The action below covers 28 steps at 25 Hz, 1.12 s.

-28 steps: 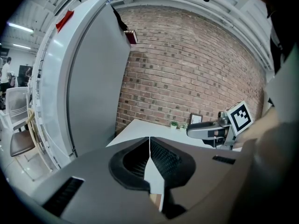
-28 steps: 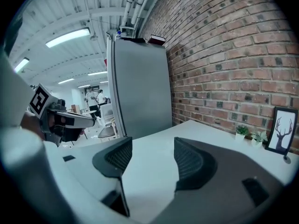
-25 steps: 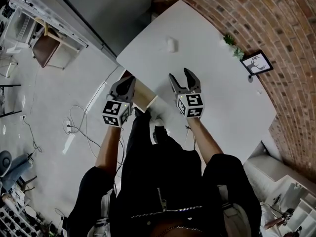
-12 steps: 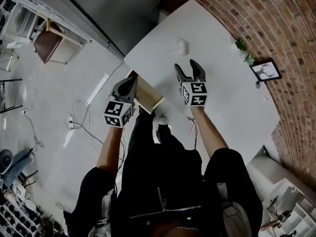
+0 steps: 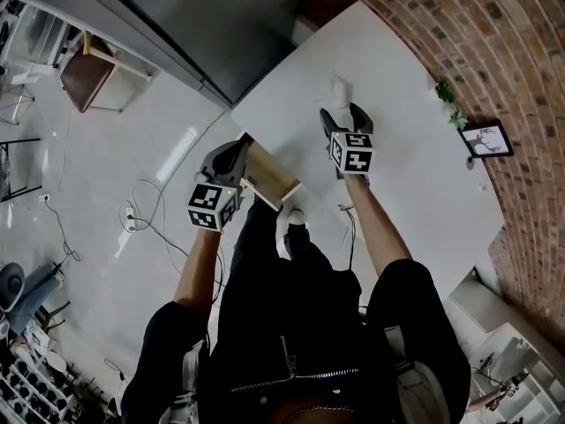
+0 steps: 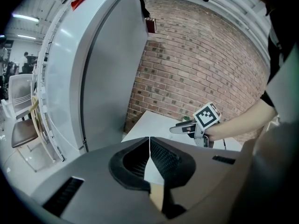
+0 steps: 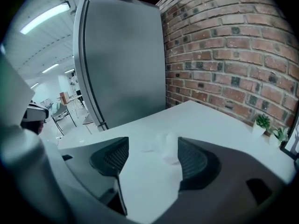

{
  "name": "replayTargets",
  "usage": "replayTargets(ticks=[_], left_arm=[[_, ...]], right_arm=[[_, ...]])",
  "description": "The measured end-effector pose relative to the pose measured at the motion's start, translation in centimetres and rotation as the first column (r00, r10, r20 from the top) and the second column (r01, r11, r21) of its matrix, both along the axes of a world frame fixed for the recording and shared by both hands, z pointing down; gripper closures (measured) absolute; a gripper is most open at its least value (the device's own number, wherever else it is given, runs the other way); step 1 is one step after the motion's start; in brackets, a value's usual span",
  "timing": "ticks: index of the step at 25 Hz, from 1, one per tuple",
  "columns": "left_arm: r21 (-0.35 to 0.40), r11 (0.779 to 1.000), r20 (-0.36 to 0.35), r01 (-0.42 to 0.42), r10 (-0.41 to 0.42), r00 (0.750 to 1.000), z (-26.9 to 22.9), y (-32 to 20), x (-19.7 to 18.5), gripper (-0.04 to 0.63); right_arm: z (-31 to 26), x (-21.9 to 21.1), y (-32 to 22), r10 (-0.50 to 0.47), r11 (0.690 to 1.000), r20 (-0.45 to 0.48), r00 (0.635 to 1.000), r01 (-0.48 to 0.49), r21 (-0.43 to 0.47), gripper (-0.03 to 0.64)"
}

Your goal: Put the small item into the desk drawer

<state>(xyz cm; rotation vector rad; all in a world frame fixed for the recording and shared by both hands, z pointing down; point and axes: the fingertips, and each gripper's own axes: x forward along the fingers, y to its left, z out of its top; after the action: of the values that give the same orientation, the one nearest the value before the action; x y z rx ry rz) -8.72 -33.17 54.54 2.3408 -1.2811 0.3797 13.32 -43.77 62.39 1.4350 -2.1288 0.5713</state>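
The small white item [image 5: 341,87] lies on the white desk [image 5: 415,175]. In the right gripper view the item [image 7: 168,148] sits just ahead of the jaws, close to the right finger [image 7: 194,160]. My right gripper [image 5: 342,117] is opening around it and the pads do not press on it. The wooden drawer [image 5: 272,177] stands pulled out from the desk's near edge. At the drawer's left end my left gripper [image 5: 237,148] is shut, with the drawer's white and tan edge [image 6: 156,183] between its jaws [image 6: 149,141]. The right gripper [image 6: 187,127] also shows in the left gripper view.
A tall grey cabinet [image 5: 221,25] stands at the desk's far left end. A brick wall [image 5: 494,42] runs along the desk's back. A small plant [image 5: 446,91] and a picture frame [image 5: 487,140] sit near the wall. Cables [image 5: 141,215] and a chair [image 5: 84,78] are on the floor.
My right gripper has moved forward over the desk until the small item lies between its tips, and its jaws have widened. The left gripper has stayed at the drawer.
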Motion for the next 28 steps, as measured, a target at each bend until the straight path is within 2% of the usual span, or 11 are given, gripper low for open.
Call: replayTargets(ticks=[9, 17, 22, 28], left_arm=[[-0.033, 0.999, 0.000, -0.002, 0.002, 1.000, 1.6, -1.2, -1.6, 0.574], [-0.051, 0.999, 0.000, 0.003, -0.003, 1.000, 2.2, -2.0, -3.0, 0.574], [-0.059, 0.998, -0.003, 0.002, -0.002, 1.000, 2.5, -2.1, -3.5, 0.574], [-0.060, 0.998, -0.005, -0.008, 0.008, 1.000, 2.4, -1.9, -3.4, 0.574]], right_arm=[[4.8, 0.6, -3.2, 0.036, 0.994, -0.072, 0.997, -0.043, -0.097, 0.284], [7.9, 1.2, -5.1, 0.086, 0.981, -0.117, 0.989, -0.105, -0.166, 0.292], [7.8, 2.4, -5.6, 0.128, 0.973, -0.146, 0.981, -0.153, -0.174, 0.410], [7.4, 2.7, -5.1, 0.131, 0.971, -0.126, 0.983, -0.153, -0.182, 0.426]])
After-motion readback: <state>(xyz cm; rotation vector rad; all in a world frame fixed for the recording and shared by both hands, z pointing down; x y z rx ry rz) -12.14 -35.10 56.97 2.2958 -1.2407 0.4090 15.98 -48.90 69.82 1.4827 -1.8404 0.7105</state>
